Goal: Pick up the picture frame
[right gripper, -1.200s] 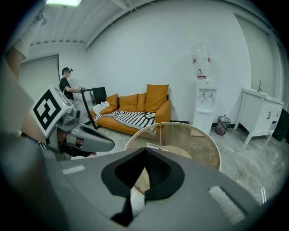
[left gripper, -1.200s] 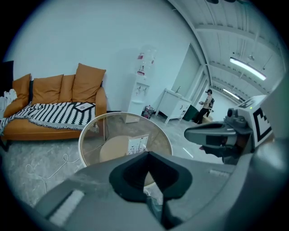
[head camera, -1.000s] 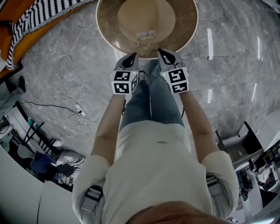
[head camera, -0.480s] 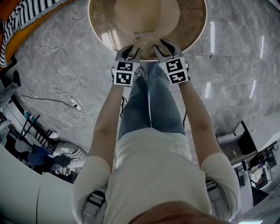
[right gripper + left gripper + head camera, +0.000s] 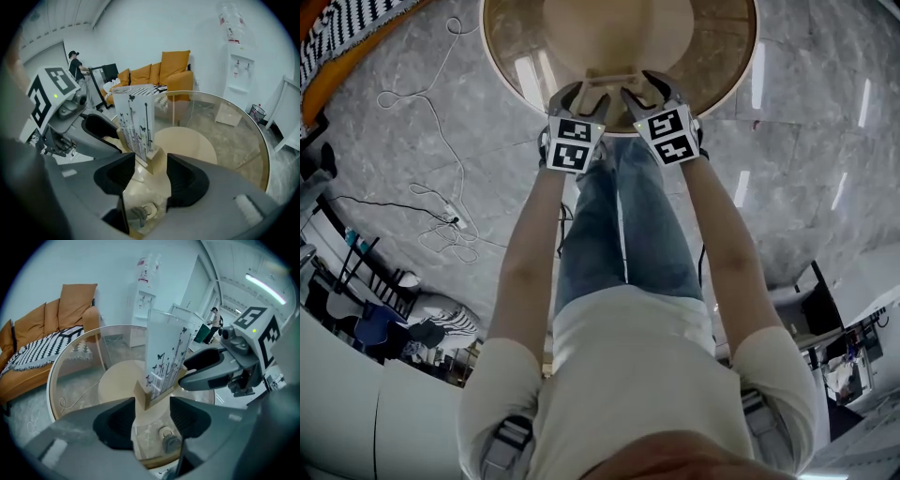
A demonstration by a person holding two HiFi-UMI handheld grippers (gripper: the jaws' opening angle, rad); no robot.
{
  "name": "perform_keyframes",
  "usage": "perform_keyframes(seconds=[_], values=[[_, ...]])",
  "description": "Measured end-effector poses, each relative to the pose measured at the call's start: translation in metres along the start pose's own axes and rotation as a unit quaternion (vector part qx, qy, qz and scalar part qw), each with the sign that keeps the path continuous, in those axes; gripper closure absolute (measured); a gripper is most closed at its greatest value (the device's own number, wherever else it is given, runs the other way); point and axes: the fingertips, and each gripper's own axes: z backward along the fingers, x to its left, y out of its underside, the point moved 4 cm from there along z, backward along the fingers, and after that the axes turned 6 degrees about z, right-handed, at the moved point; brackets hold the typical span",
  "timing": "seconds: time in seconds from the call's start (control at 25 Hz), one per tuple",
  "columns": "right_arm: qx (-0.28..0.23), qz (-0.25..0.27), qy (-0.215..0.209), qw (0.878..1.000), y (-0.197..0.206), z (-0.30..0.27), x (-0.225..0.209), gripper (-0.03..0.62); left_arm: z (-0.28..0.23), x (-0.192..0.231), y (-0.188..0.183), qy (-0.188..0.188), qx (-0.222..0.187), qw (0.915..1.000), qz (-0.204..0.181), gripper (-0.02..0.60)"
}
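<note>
A tip-over is being risked if one end is nudged before the other, and a slip if only the slick panel (image 5: 165,345) is pinched. The frame (image 5: 609,77) is being flanked on the glass table (image 5: 502,66), near its edge. The jaws of the left gripper (image 5: 152,416) and right gripper (image 5: 151,176) are being opened, nothing clamped, a base (image 5: 142,397) end just ahead of each gap. A tall clear sheet printed with butterflies and stems is being held upright in a wooden block.

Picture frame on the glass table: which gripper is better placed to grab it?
Roughly even, likely both together. The left gripper and right gripper each have one end of the picture frame lined up between opening jaws; neither grips yet.
</note>
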Motion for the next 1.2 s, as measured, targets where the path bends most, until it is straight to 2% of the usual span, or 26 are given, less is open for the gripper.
perform_keyframes(seconds=[0.36, 0.48, 0.56, 0.72, 1.2], values=[[0.016, 0.025, -0.02, 0.999, 0.002, -0.024, -0.005, 0.382, -0.018, 0.009, -0.006, -0.009, -0.013, 0.9999, -0.001, 0.357], [0.015, 0.038, -0.03, 0.999, 0.001, -0.027, -0.002, 0.401, -0.02, 0.009, -0.006, -0.013, -0.011, 0.9998, -0.004, 0.36], [0.015, 0.042, -0.027, 0.999, 0.001, -0.027, -0.002, 0.404, -0.022, 0.011, -0.005, -0.021, -0.015, 0.9997, 0.004, 0.382], [0.021, 0.045, -0.013, 0.999, 0.0, -0.023, -0.001, 0.41, -0.019, 0.007, -0.007, -0.027, -0.022, 0.9993, 0.011, 0.383], [-0.001, 0.033, 0.02, 0.999, -0.019, 0.021, 0.019, 0.405, 0.029, -0.012, -0.024, -0.02, -0.048, 0.9985, -0.017, 0.383]])
